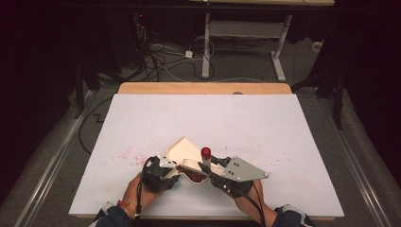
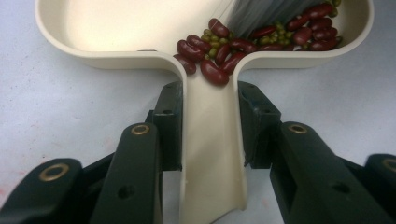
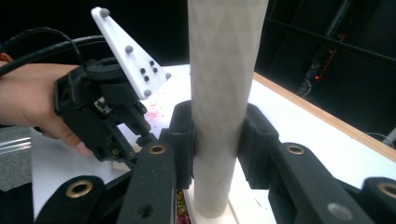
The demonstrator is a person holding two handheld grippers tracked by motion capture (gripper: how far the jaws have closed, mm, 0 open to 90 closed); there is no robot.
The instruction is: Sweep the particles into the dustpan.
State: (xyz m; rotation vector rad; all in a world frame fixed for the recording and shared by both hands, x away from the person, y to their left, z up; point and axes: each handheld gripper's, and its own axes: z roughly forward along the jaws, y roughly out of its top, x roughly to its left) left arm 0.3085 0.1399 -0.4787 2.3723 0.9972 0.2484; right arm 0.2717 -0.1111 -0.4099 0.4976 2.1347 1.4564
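On the white counter (image 1: 213,118) near the person's edge sits a cream dustpan (image 1: 182,152). The left tool (image 2: 212,123) is clenched on its handle — the left gripper view alone shows red beans (image 2: 219,53) and small green ones piled at the pan's neck. The right tool (image 3: 218,140) grasps an upright pale brush handle (image 3: 224,93); the high view shows its red cap (image 1: 206,152) — and red specks scattered left of the pan.

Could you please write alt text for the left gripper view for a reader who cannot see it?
The left hand-held gripper is shut on the handle of a cream dustpan lying on a white table. Red kidney beans and small green beans lie in the pan.
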